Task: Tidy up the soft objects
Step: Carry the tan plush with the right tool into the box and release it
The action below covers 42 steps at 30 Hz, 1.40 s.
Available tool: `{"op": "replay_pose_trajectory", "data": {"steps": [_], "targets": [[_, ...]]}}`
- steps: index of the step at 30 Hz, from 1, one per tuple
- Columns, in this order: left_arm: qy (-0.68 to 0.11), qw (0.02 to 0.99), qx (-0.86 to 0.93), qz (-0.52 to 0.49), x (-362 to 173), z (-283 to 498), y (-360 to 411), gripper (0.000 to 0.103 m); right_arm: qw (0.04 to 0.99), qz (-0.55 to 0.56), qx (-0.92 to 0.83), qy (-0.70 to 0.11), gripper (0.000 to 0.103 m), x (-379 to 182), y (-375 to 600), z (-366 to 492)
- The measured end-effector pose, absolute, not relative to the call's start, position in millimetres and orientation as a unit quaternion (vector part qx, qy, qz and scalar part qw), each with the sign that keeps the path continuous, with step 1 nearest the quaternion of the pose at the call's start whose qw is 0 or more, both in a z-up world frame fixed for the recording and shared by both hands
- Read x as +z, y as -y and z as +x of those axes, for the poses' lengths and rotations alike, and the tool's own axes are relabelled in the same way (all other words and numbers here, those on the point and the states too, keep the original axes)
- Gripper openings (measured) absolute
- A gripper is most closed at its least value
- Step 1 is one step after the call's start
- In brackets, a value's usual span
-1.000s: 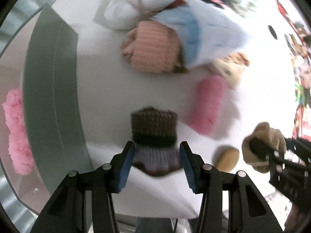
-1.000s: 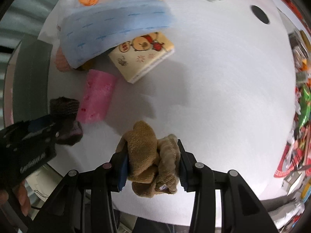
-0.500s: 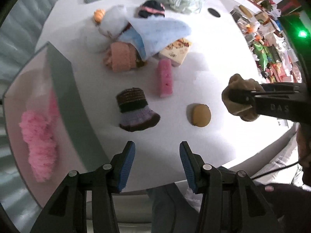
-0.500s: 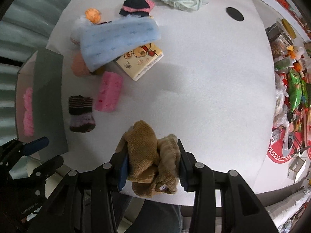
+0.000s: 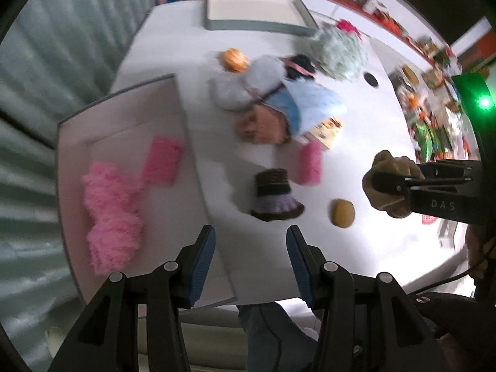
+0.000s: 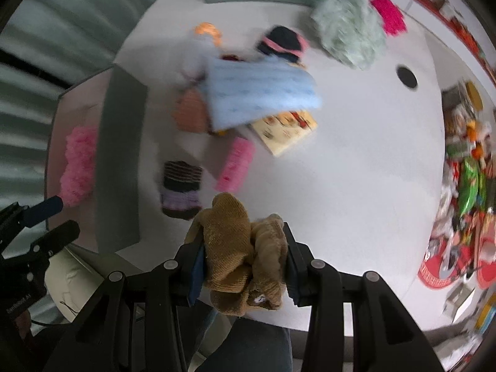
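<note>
— Brown sock (image 6: 238,254): where?
— Pinched between right gripper (image 6: 245,260) pads, above white table (image 6: 341,170).
— Left gripper (image 5: 250,260)?
— Parted, empty. Only left view shows tan puff (image 5: 342,213).

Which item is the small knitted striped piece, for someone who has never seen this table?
On the white table, look beside the grey tray holding pink fluffy things. The knitted piece lies between that tray and a pink sponge. Only it has dark brown stripes above a flared lilac band.

Bright, motion-blurred, fisheye-warped edges
</note>
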<state>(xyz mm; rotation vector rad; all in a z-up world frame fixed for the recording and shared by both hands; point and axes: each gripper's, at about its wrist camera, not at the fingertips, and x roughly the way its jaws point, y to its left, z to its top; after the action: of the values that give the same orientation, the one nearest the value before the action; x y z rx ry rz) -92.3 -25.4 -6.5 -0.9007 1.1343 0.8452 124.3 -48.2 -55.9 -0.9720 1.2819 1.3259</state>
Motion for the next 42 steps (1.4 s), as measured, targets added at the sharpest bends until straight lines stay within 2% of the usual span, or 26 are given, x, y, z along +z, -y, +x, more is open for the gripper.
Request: {"op": "replay_pose_trajectory", "data": {"steps": [26,42], "targets": [[-0.423,0.609,0.488,-0.460,-9.9,-210.5,14.1,0.051,0.433,-0.478,0.645,-0.409,0.046,-7.9,-3.8,-6.9],[-0.408,0.588,0.508,-0.479,-15.4,-239.8,9.0,0.051,0.376,-0.512,0.690,-0.347,0.046,3.7,-30.3,-92.8]]}}
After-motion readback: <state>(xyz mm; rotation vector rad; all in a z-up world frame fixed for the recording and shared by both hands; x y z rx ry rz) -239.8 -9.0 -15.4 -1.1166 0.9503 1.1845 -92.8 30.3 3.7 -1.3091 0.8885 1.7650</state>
